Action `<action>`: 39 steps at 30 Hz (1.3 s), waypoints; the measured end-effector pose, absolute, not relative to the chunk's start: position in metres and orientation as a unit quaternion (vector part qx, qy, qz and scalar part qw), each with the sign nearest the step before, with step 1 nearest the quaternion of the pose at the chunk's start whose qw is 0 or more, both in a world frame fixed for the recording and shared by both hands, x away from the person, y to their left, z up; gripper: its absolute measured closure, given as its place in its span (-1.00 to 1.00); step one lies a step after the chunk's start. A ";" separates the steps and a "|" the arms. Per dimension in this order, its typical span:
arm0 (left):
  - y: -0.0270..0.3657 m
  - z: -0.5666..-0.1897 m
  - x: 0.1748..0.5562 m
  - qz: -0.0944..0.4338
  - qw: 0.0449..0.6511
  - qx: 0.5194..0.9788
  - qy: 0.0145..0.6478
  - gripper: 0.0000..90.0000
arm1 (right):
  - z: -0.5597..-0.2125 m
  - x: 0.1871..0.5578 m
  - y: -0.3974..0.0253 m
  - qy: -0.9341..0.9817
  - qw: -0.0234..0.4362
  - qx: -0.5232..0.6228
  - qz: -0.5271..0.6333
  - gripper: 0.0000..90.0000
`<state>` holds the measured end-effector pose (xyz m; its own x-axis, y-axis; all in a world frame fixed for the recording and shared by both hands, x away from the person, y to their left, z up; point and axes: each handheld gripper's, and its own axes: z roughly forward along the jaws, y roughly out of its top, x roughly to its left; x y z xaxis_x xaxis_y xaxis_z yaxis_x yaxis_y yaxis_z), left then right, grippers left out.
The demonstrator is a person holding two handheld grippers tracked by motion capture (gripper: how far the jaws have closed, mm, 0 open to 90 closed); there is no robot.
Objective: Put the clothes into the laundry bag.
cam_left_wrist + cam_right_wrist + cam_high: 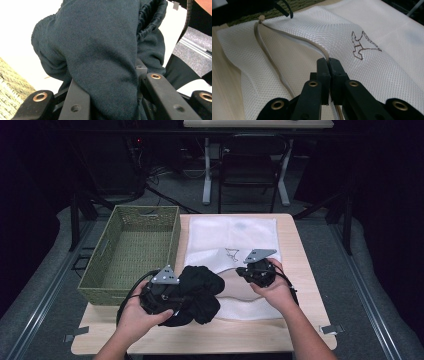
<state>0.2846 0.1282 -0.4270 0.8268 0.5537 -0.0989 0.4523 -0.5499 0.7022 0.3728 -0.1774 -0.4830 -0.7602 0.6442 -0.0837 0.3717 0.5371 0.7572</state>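
Observation:
A white mesh laundry bag lies flat on the table, with a small brown embroidered figure on it. My right gripper is shut on the bag's zipper edge, lifting the upper layer so the mouth gapes; in the high view this right gripper sits at the bag's near opening. A dark bundled garment rests at the bag's near left corner. My left gripper is shut on this dark garment, whose cloth bulges up between the jaws and hides the tips.
A green woven basket stands empty at the table's left, its rim touching the bag's side. The wooden table has bare strips to the right and along the front. A chair and desk legs stand beyond the far edge.

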 end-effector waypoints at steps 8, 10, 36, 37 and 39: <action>0.128 -0.428 0.284 0.067 0.381 0.876 0.289 0.54 | -0.477 0.376 -0.177 0.854 0.184 0.294 0.388 0.95; 0.128 -0.428 0.284 0.067 0.383 0.875 0.290 0.54 | -0.476 0.376 -0.178 0.852 0.183 0.295 0.391 0.95; 0.115 -0.442 0.277 0.056 0.382 0.878 0.281 0.55 | -0.479 0.373 -0.173 0.854 0.186 0.290 0.391 0.95; 0.114 -0.444 0.276 0.058 0.379 0.880 0.280 0.54 | -0.479 0.372 -0.173 0.853 0.186 0.290 0.391 0.95; 0.110 -0.447 0.276 0.060 0.375 0.883 0.275 0.54 | -0.479 0.372 -0.174 0.853 0.185 0.292 0.391 0.95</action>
<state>0.2764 0.1101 -0.4473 0.8415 0.5307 -0.1012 0.4413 -0.5671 0.6955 0.3720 -0.1737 -0.4794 -0.7614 0.6424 -0.0872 0.3536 0.5242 0.7747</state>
